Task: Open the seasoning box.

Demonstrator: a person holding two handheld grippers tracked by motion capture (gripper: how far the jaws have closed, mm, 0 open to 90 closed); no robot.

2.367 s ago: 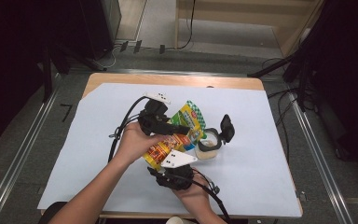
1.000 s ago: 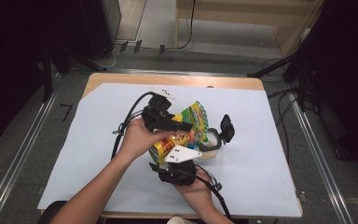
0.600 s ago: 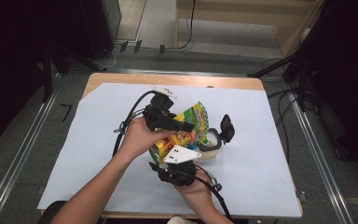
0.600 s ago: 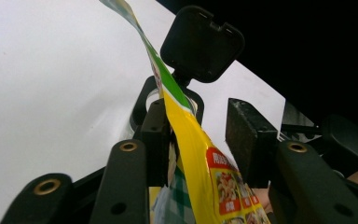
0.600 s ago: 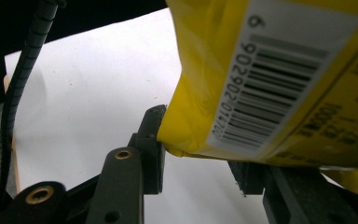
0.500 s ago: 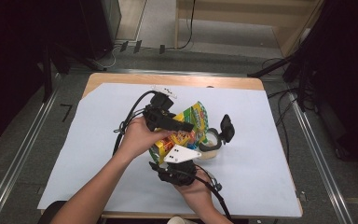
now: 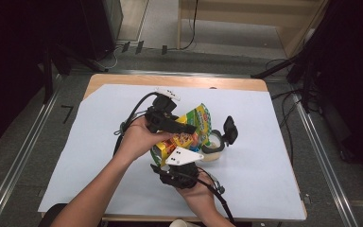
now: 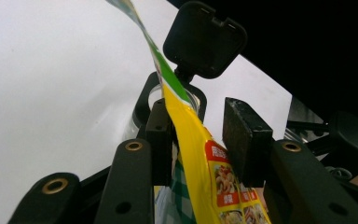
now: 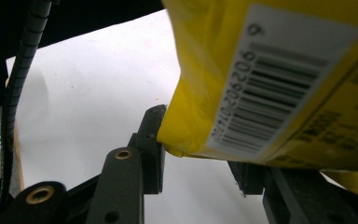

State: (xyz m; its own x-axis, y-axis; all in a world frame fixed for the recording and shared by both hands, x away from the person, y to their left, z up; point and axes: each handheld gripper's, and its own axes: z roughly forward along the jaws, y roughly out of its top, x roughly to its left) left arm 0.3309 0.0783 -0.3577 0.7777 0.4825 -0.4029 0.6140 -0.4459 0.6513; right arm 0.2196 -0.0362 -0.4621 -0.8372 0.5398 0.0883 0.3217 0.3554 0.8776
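Observation:
A yellow and green snack bag (image 7: 194, 127) hangs tilted between both grippers, its top end over a clear container (image 7: 212, 150) with a black rim and an upright flip lid (image 7: 230, 130). My left gripper (image 7: 188, 128) grips the bag's upper part. In the left gripper view the bag (image 8: 191, 140) runs between the jaws of the left gripper (image 8: 198, 135), which have just been closing on it, and the lid (image 8: 205, 39) stands just beyond. My right gripper (image 7: 170, 158) holds the bag's lower end. There the barcode side (image 9: 279, 79) sits between the jaws of the right gripper (image 9: 200, 149).
A pale blue sheet (image 7: 274, 179) covers the wooden table (image 7: 179, 80). Black cables (image 7: 132, 118) trail from both grippers across the sheet. Metal rails (image 7: 321, 161) run along both sides of the table, with dark equipment beyond them.
Compared with the oldest frame, the bag has been tipped up steeper toward the container and my left gripper sits slightly farther right. Over the last second nothing visibly shifts.

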